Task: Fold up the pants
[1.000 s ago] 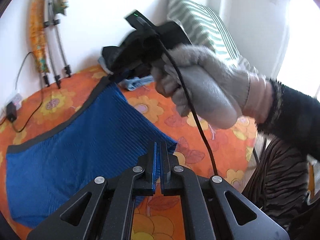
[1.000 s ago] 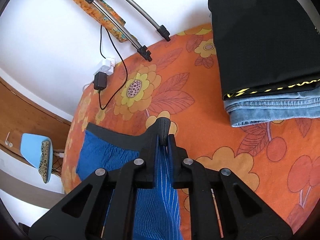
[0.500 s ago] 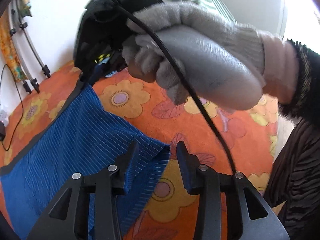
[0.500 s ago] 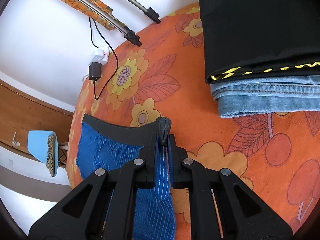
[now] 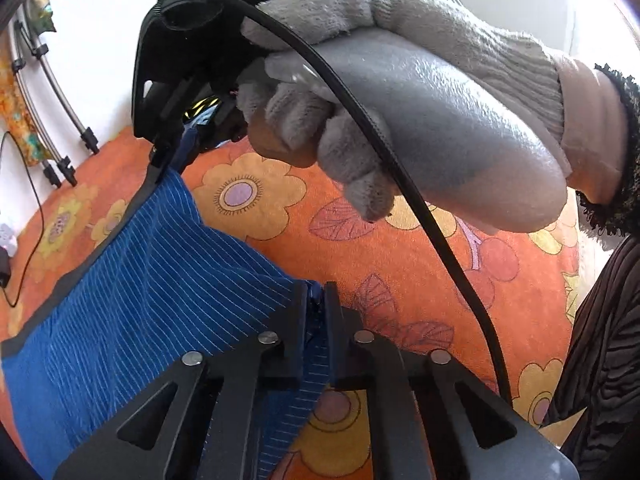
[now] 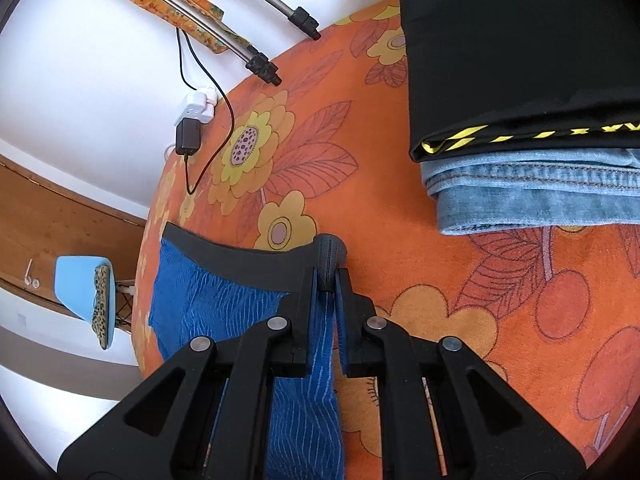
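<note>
Fingers of both grippers are pinched tight on the blue pants (image 5: 132, 296), so we've got cloth in each hand. Our left gripper (image 5: 316, 300) bites the corner of the blue fabric, which runs back between its jaws and spreads out to the left of them. Our right gripper (image 6: 326, 276) is clamped on the dark waistband (image 6: 224, 250), a rolled nub of it poking out just past the tips, blue cloth trailing beneath. From the left camera we can see that right gripper (image 5: 168, 152) up ahead of our left fingers, lifting the band edge in the gloved right hand (image 5: 420, 128).

Now, doing this well, as we judge it: keep both pinches firm and the edge between them taut, so the panel travels flat instead of sagging. Move the two hands together and lay the cloth down evenly before letting go.

Under everything lies the orange flowered bedcover (image 6: 460, 280). Ahead and to the right of our right fingers sits a stack: black folded garment (image 6: 520, 48) on top of folded jeans (image 6: 532, 196). We'd keep our fold well short of that. A black cable (image 5: 400, 184) crosses the glove; watch it doesn't snag the fabric.
</note>
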A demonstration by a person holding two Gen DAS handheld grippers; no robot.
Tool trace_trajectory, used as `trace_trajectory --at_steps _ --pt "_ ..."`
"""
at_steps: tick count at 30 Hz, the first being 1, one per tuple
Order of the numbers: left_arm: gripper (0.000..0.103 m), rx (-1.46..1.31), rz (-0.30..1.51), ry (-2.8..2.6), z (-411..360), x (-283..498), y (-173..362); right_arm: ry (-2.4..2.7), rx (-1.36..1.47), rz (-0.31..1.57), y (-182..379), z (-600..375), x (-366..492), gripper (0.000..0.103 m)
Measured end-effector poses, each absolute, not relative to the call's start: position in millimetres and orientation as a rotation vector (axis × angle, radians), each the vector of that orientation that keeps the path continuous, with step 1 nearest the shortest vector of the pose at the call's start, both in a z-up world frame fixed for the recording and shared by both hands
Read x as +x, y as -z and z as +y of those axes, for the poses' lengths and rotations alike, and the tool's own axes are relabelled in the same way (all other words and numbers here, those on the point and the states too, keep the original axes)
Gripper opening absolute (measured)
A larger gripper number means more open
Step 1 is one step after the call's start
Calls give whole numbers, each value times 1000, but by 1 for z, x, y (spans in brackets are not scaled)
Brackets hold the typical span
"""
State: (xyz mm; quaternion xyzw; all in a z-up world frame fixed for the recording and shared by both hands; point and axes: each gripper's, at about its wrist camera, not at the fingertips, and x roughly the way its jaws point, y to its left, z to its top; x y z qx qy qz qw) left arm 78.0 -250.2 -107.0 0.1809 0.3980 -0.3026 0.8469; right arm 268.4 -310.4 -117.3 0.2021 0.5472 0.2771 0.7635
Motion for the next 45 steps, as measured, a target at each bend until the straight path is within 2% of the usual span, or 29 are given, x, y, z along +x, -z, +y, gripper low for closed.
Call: trace_trajectory --at_steps 16,30,37,39,41,45 --pt "2 87 734 581 -159 49 33 -561 408 1126 99 -299 263 9" --pt "1 -25 682 468 -65 35 16 -555 409 1002 30 -232 252 9" --pt "1 -105 771 477 -50 58 47 -547 293 1046 29 -183 248 9" --pt "7 -117 798 493 -51 67 56 -547 284 1046 32 -181 247 9" --pt "19 -131 832 501 -57 77 66 -546 276 1046 36 -180 245 9" --pt "30 -59 864 500 -77 86 79 -560 292 1061 50 -185 246 9"
